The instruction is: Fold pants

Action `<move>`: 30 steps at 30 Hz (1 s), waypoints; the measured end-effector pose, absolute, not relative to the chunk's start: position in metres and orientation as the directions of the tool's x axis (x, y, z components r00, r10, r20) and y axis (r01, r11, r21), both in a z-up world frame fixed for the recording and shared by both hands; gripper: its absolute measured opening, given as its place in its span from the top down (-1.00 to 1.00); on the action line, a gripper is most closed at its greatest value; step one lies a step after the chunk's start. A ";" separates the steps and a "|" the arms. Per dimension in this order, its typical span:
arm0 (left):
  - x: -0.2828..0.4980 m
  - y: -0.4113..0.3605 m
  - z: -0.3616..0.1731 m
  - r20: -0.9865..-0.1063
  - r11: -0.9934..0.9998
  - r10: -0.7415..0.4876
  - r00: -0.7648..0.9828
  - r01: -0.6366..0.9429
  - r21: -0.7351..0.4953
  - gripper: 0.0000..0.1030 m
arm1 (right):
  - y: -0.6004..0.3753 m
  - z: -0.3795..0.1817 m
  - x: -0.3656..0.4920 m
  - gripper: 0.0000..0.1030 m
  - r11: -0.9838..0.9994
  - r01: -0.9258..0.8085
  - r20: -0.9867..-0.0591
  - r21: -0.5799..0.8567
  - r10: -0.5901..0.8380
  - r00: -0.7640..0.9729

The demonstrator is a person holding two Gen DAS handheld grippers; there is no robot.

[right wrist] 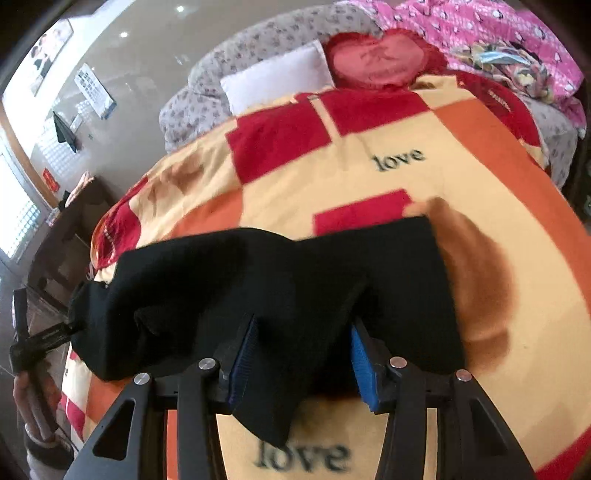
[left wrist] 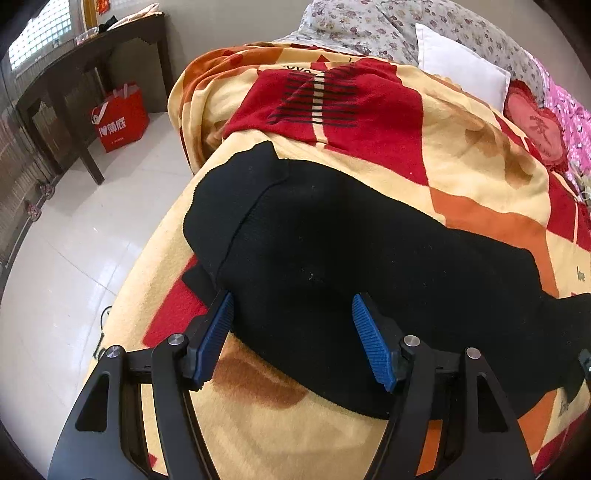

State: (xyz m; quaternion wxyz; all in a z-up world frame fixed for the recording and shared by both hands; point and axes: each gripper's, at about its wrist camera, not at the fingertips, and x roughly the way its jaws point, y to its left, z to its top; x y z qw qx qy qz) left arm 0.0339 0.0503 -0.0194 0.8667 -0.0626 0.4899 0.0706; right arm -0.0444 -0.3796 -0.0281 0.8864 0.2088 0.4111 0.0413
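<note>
Black pants [left wrist: 351,266] lie folded lengthwise across a yellow, red and orange blanket [left wrist: 461,122] on a bed. My left gripper [left wrist: 291,332] is open, its blue pads [left wrist: 371,343] standing wide apart over the near edge of the pants, holding nothing. In the right wrist view the pants [right wrist: 258,280] stretch from left to right. My right gripper [right wrist: 301,354] has its blue pads [right wrist: 360,365] apart with a bunched fold of black cloth between them. The cloth hangs down between the jaws. The left gripper shows at that view's left edge [right wrist: 40,343].
A white pillow [left wrist: 461,62], a red heart cushion [left wrist: 535,125] and pink bedding [right wrist: 480,29] lie at the head of the bed. A dark wooden table [left wrist: 74,74] and a red bag [left wrist: 120,118] stand on the tiled floor [left wrist: 74,258] to the left.
</note>
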 end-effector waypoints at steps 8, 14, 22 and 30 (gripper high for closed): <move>0.018 0.067 0.015 -0.805 0.974 0.068 0.589 -0.216 -0.076 -0.29 | -0.407 0.020 -0.057 0.78 0.952 0.146 -0.646 0.269 0.066 0.760; 0.016 0.079 0.015 -0.811 0.965 0.073 0.580 -0.245 -0.089 -0.29 | -0.399 -0.018 -0.024 0.79 0.977 0.188 -0.787 0.105 -0.034 0.616; 0.022 0.103 0.007 -0.817 0.949 0.093 0.569 -0.299 -0.101 -0.29 | -0.396 0.015 -0.054 0.21 0.972 0.181 -0.715 0.151 -0.019 0.699; 0.034 0.111 -0.003 -0.835 0.949 0.077 0.545 -0.296 -0.106 -0.29 | -0.247 0.019 -0.040 0.09 0.886 -0.378 -0.638 0.269 0.458 0.619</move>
